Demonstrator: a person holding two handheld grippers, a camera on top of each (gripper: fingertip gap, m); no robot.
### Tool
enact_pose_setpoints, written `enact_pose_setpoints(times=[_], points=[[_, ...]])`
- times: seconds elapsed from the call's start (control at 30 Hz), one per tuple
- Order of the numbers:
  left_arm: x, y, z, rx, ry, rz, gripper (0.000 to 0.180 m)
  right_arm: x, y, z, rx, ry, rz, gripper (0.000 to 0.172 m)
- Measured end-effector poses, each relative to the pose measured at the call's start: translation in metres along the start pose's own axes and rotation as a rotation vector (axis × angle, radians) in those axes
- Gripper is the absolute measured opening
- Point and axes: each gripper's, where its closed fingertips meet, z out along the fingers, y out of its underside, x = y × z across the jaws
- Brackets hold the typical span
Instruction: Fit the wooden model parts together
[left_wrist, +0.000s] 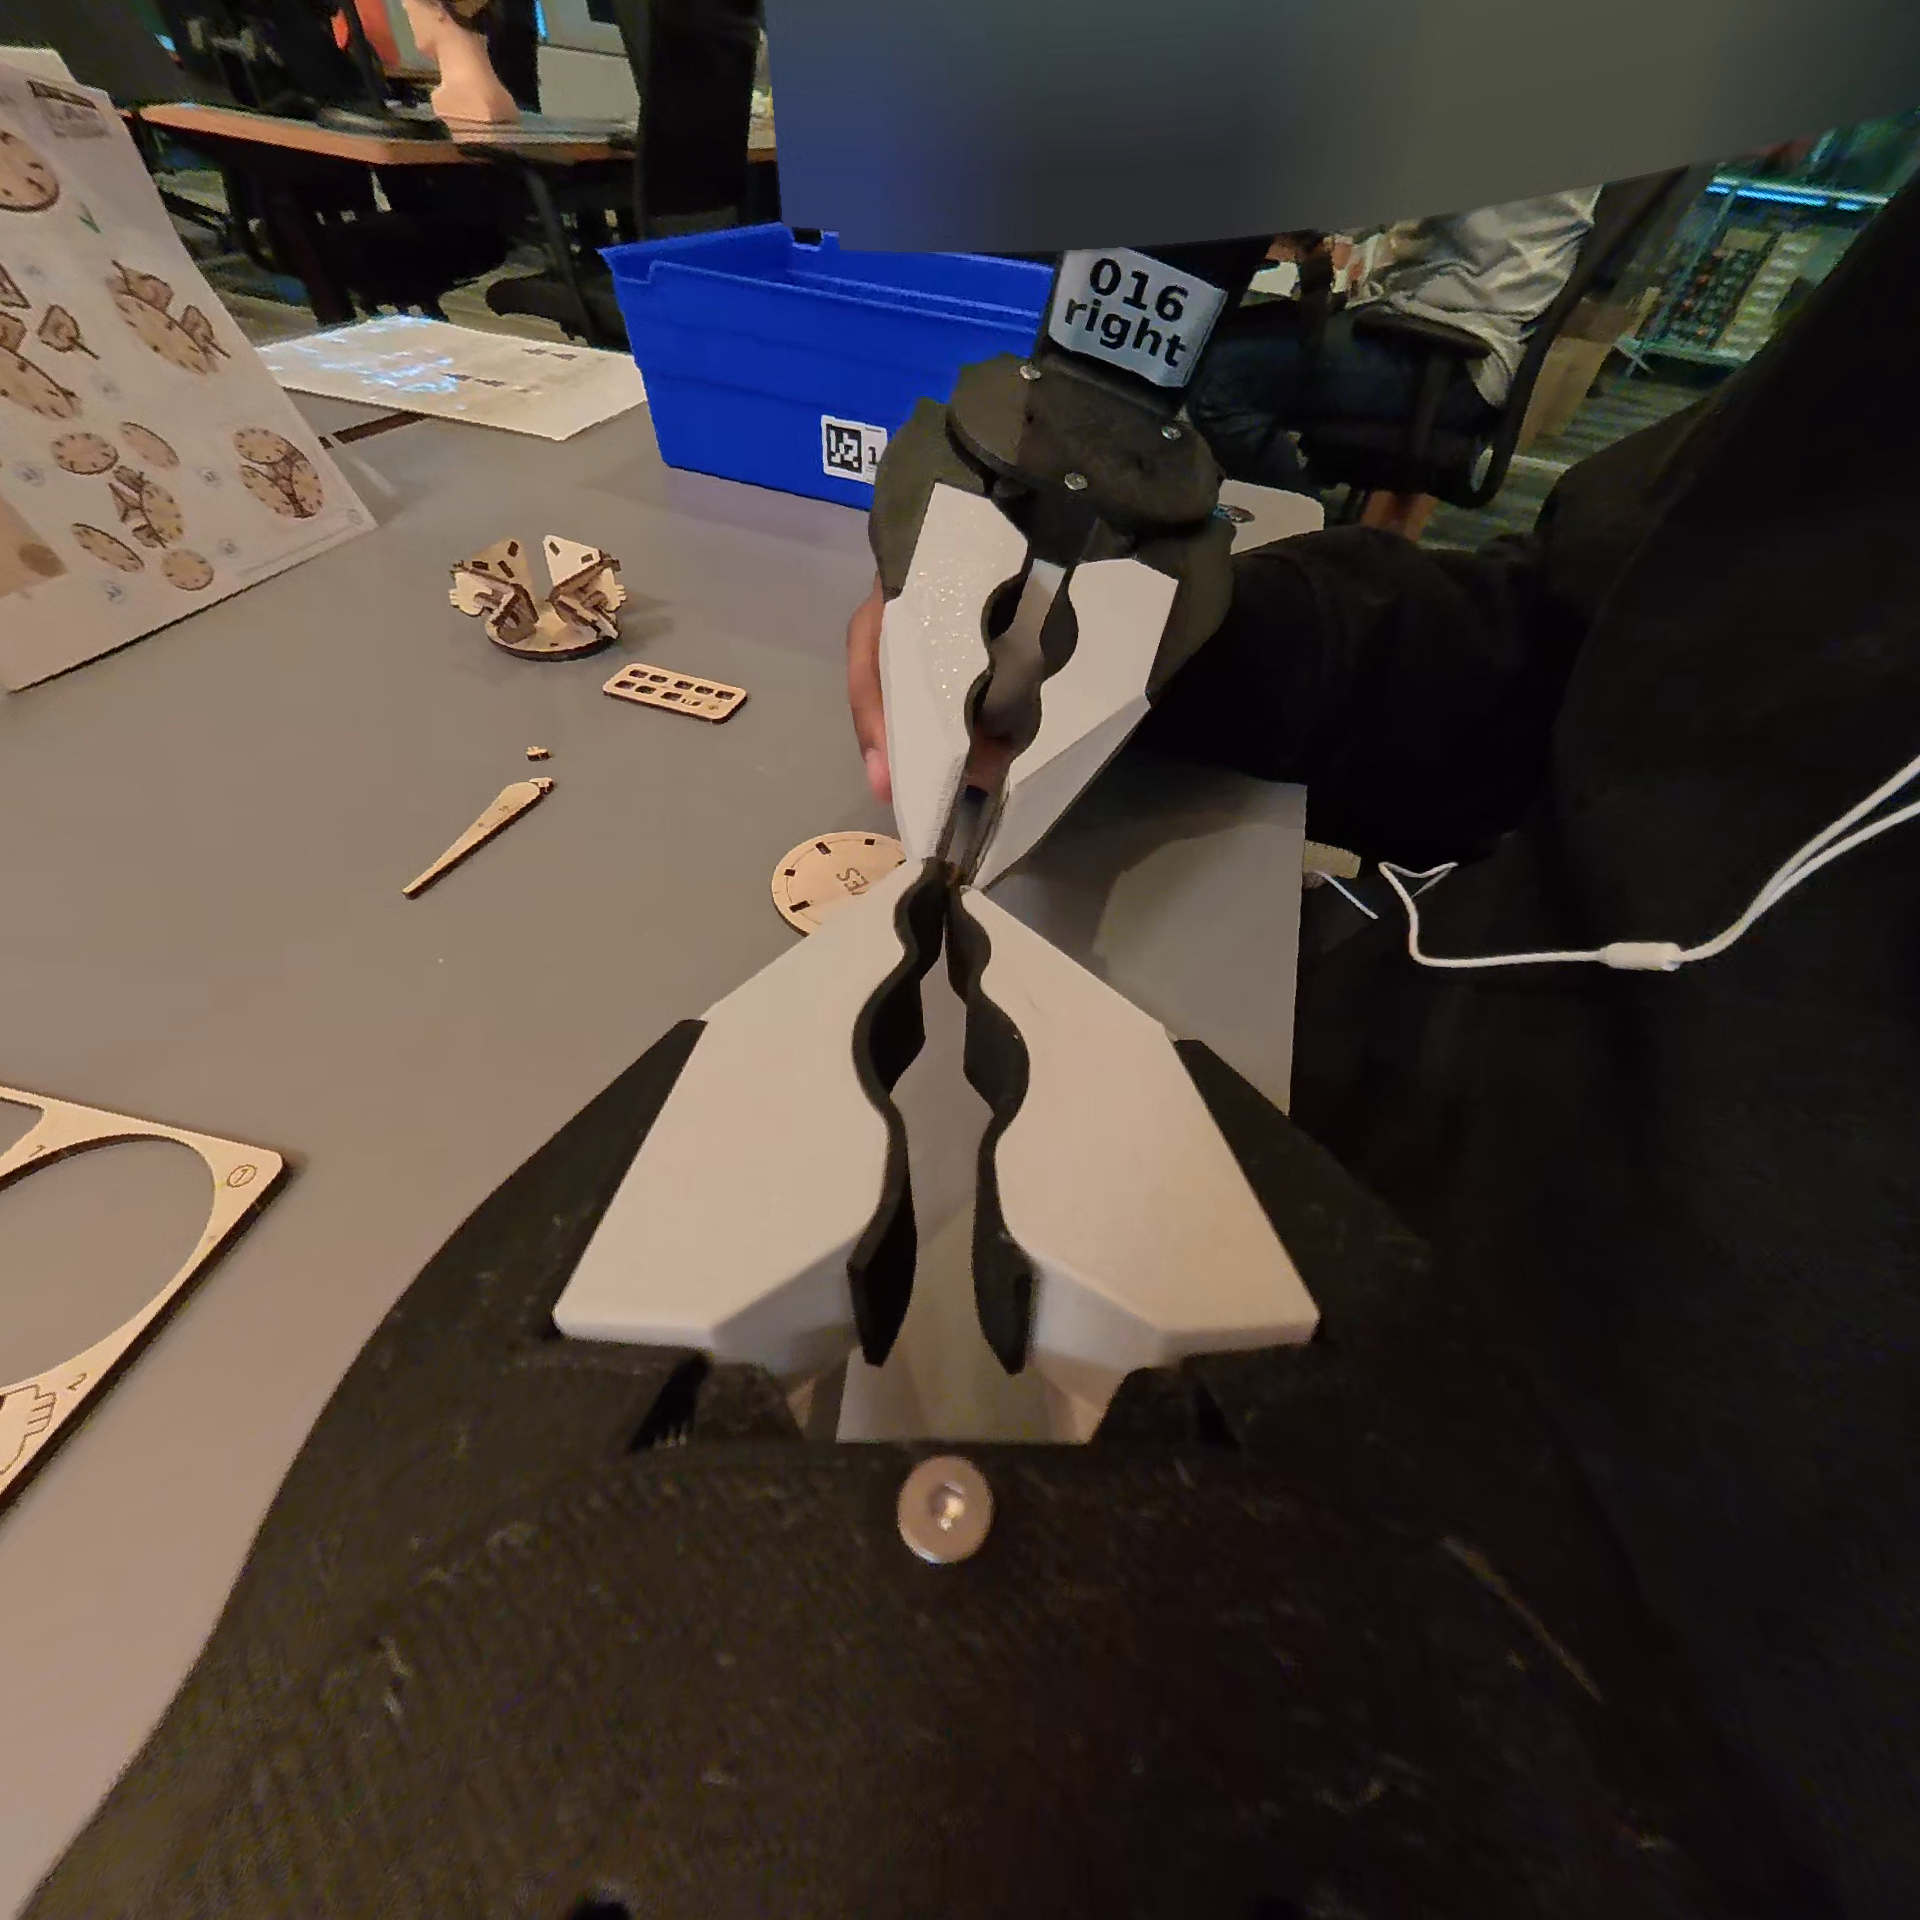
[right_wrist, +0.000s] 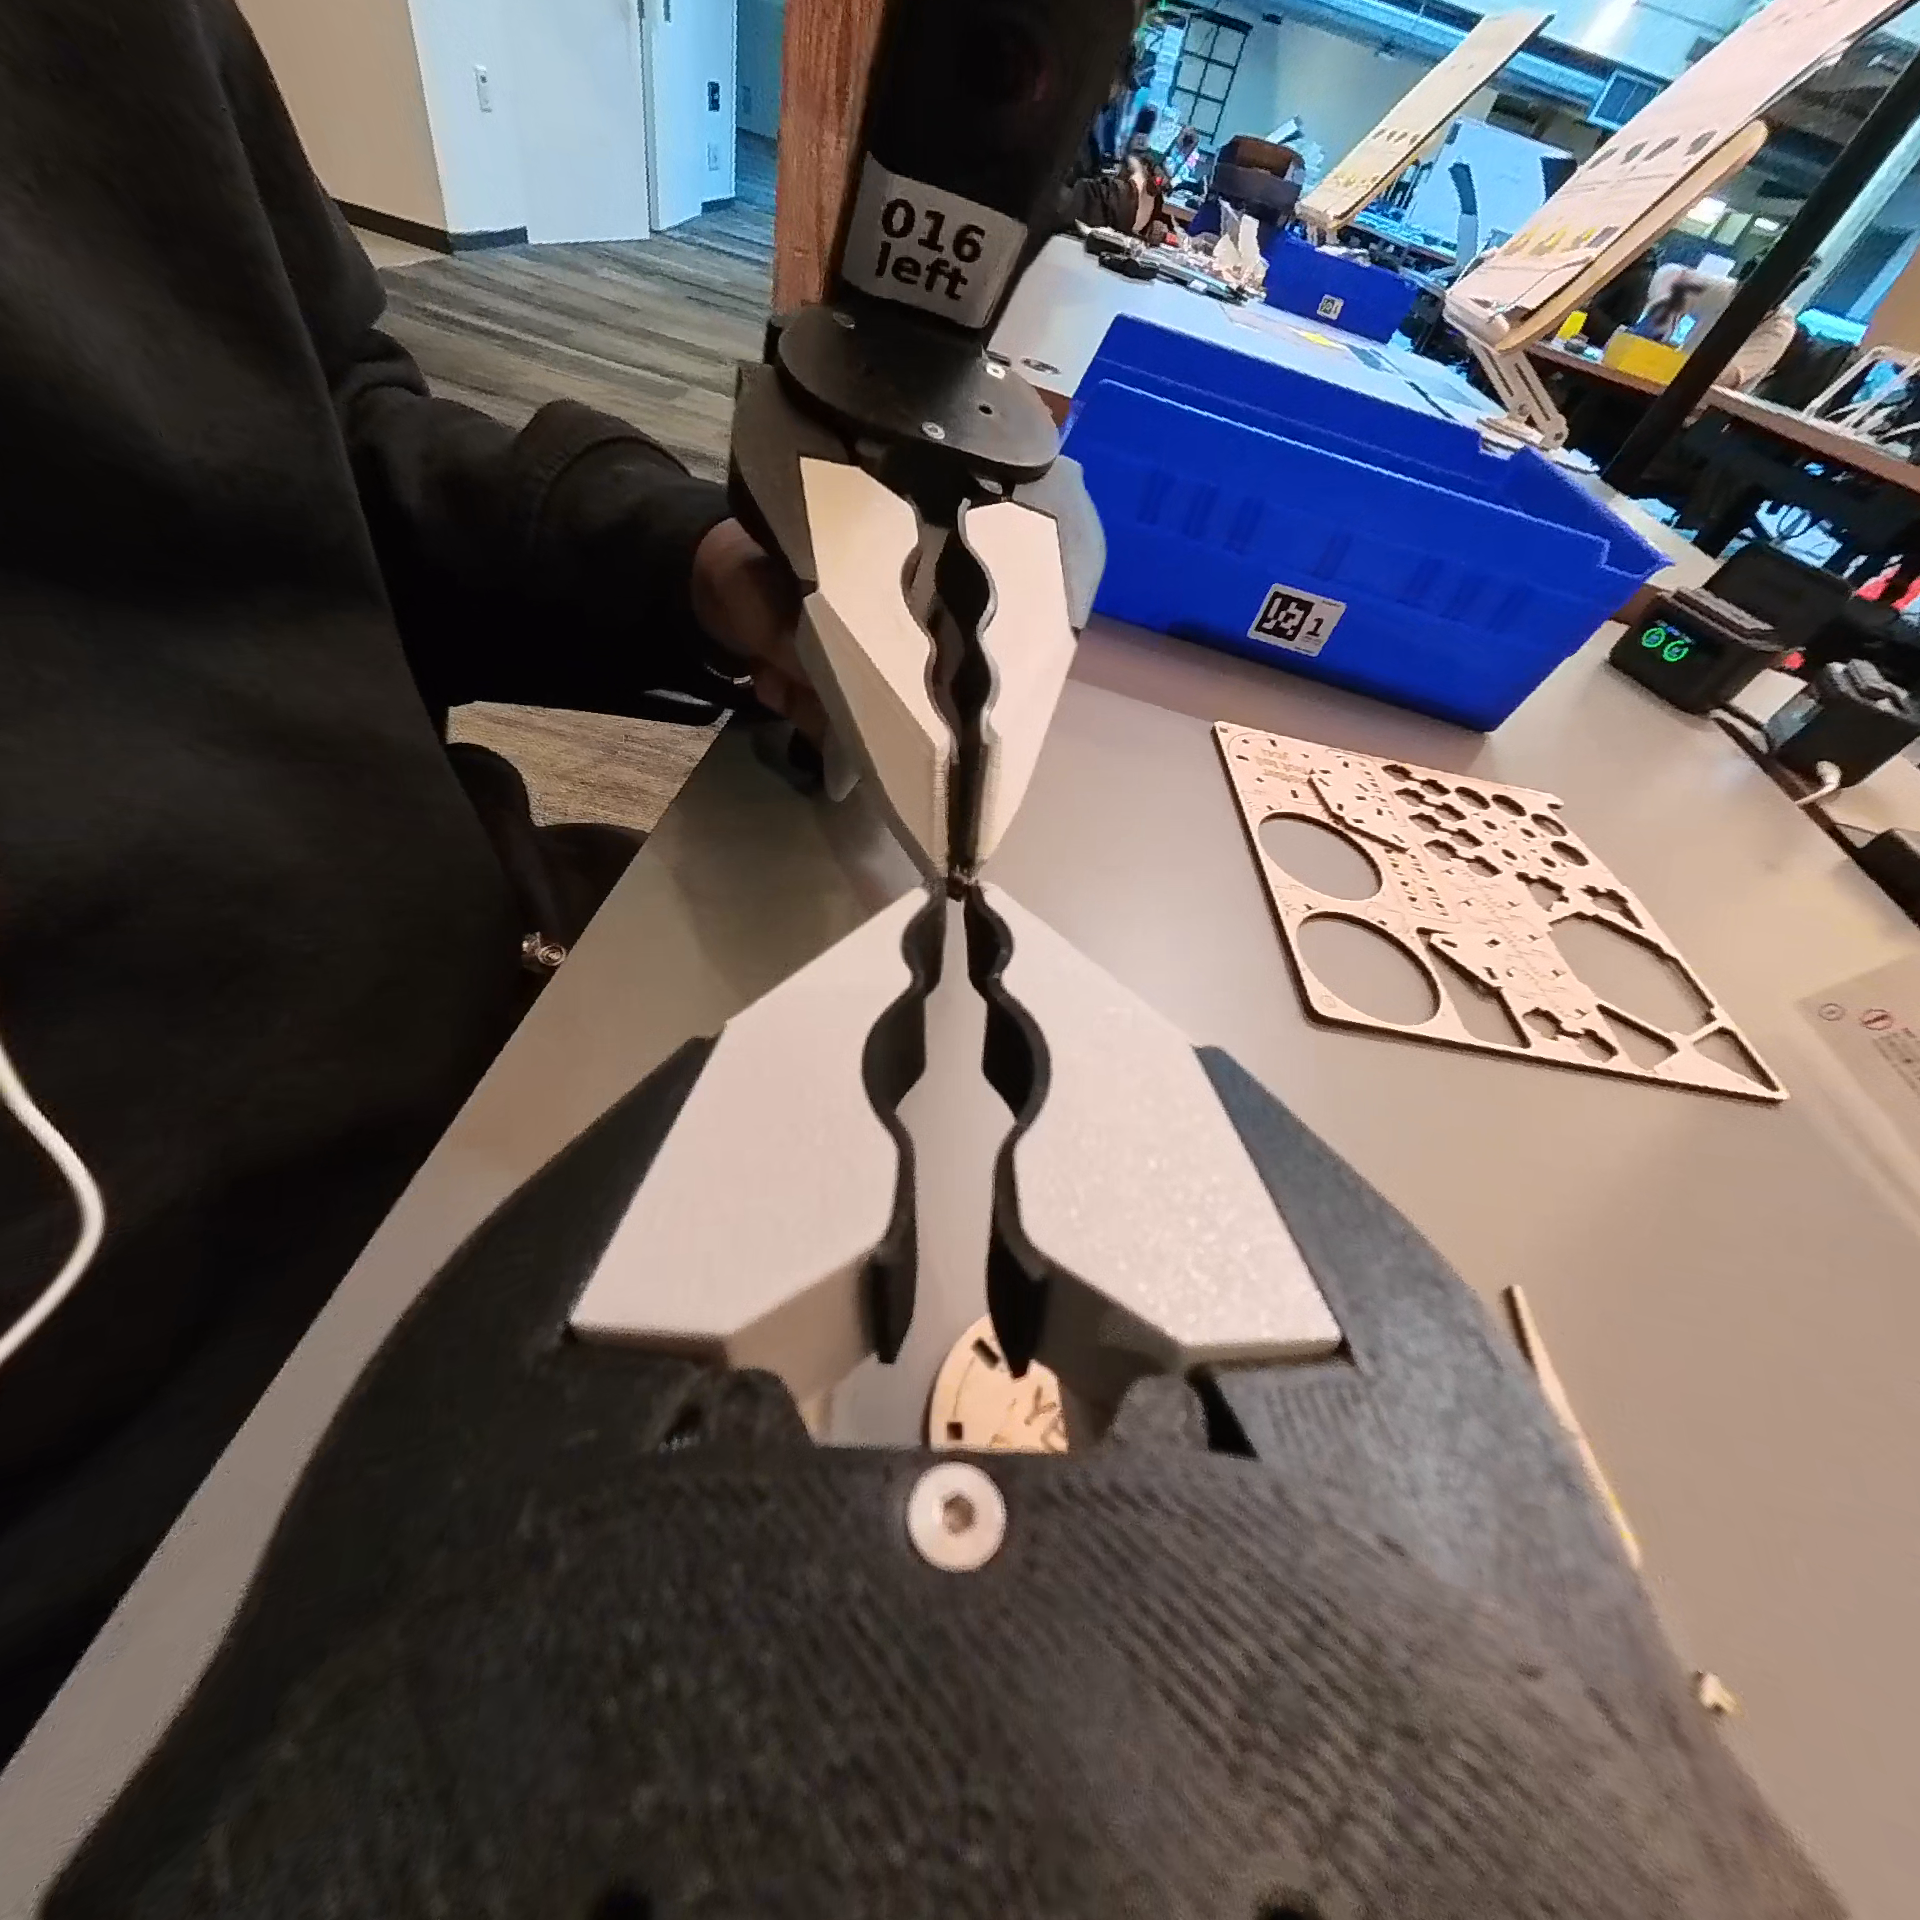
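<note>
Wooden bit: a tiny brown speck right where the two grippers meet tip to tip, too small to identify. It is held in the air just off the round wooden disc, on the side toward the person, near the table edge.

- Left gripper: jaws closed, black pads together at the tips. Can't tell if it has any hold on the bit.
- Right gripper: jaws closed too, only a sliver between the tips. It seems nipped on the bit, but contact is too small to confirm. It comes down steeply from above the disc, with the left one pointing up at it.
- Disc: flat on the table, slotted rim, partly covered by the left gripper's fingers. Also visible under the right gripper's body.
- Beyond the disc, away from the person: pointed wooden stick with a loose crumb just past its blunt end, then a slotted wooden strip, then a small half-built wooden assembly.
- Farther behind the disc: blue bin, well apart.
- Far side of the assembly from the disc: propped instruction sheet with part drawings.
- Punched-out plywood sheet lies flat, well apart from the disc, in front of the bin. A second cut-out frame lies near the left gripper's body.
</note>
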Motion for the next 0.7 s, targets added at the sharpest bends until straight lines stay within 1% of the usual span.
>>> enact_pose_setpoints(times=[0.23, 0.3, 0.4, 0.5, 0.7], points=[[-0.002, -0.004, -0.002, 0.034, 0.006, -0.039, 0.000, 0.005, -0.004, -0.003, 0.016, 0.029, -0.014, 0.001], [-0.004, -0.007, -0.003, 0.062, 0.028, -0.111, 0.000, 0.007, -0.007, -0.005, 0.027, 0.049, -0.045, 0.001], [0.000, -0.011, -0.003, 0.111, 0.115, -0.238, 0.009, 0.008, -0.013, -0.008, 0.050, 0.085, -0.113, 0.001], [0.001, -0.015, -0.004, 0.142, 0.109, -0.217, 0.008, 0.005, -0.013, -0.008, 0.051, 0.064, -0.098, 0.000], [0.002, -0.014, -0.002, 0.130, 0.103, -0.197, 0.003, 0.001, -0.010, -0.005, 0.031, 0.024, -0.060, 0.001]])
